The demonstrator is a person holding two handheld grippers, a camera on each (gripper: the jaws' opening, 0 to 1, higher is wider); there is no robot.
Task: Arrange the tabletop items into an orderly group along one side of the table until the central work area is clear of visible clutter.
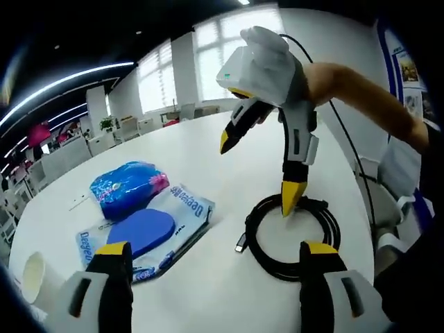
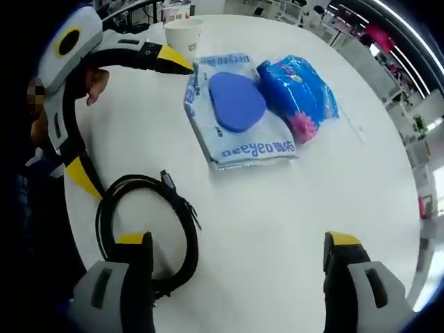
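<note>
In the left gripper view, a paper cup point(image 1: 31, 276) sits at eight o'clock on the round white desk point(image 1: 229, 159). Next comes a flat glossy plastic packet point(image 1: 182, 208) printed "Deeyeo", with a smooth blue heart-shaped pad point(image 1: 142, 231) lying on it and a crinkly blue and pink pouch point(image 1: 127, 187) touching its far edge. The left gripper point(image 1: 216, 258) rises from six o'clock, grey with yellow tips, jaws wide and holding nothing. At about four o'clock lies a coiled black cable point(image 1: 295, 236), round and rubbery, its plug end poking out toward the packet. The right gripper point(image 1: 260, 170) reaches down from one o'clock, jaws spread wide, its lower yellow tip at or just above the coil's far rim; contact is hard to judge.

In the right gripper view, the cable point(image 2: 149, 232) loops at eight o'clock beside the near left jaw, and the left gripper point(image 2: 128, 118) enters from ten o'clock, jaws parted.
</note>
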